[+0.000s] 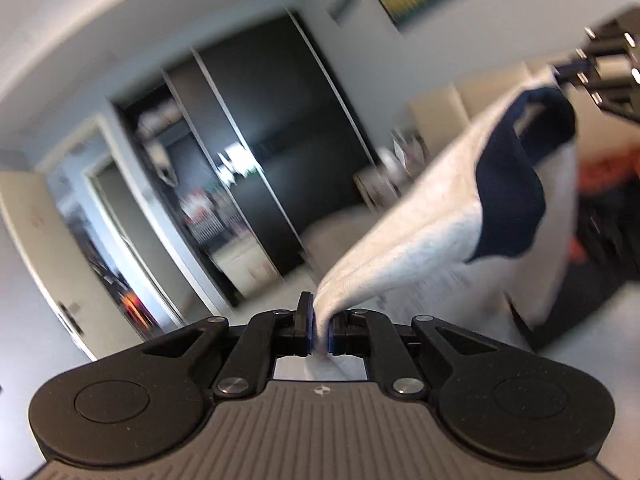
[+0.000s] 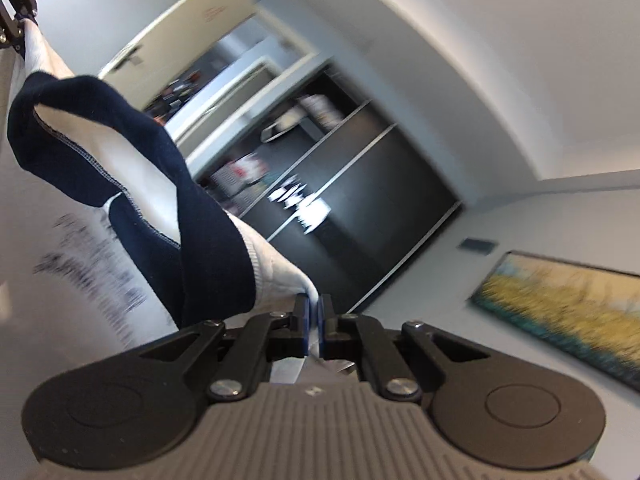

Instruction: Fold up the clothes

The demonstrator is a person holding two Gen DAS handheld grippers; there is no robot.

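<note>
The shirt, pale grey with a dark navy collar, hangs in the air, stretched between the two grippers and not resting on any surface that shows. The left gripper is clenched on a bunched bit of the grey cloth, which runs forward and to the right from its jaws, rising toward the right gripper at the far upper right. The right gripper's own view gives the mirror of this: its jaws are pinched on a white edge of the shirt, and the cloth runs forward and up to the left, past the open loop of the collar, to the left gripper. So the held edge, the long axis here, lies straight along the line between the two grippers, with the collar nearer the right one and the printed body dropping below that line. Both pictures are smeared, which suggests quick movement. A dark wardrobe stands ahead, well apart, and a painting hangs on the wall; the room around the shirt looks open. Whether this fits spreading the shirt out or carrying over a fold, I cannot tell.
</note>
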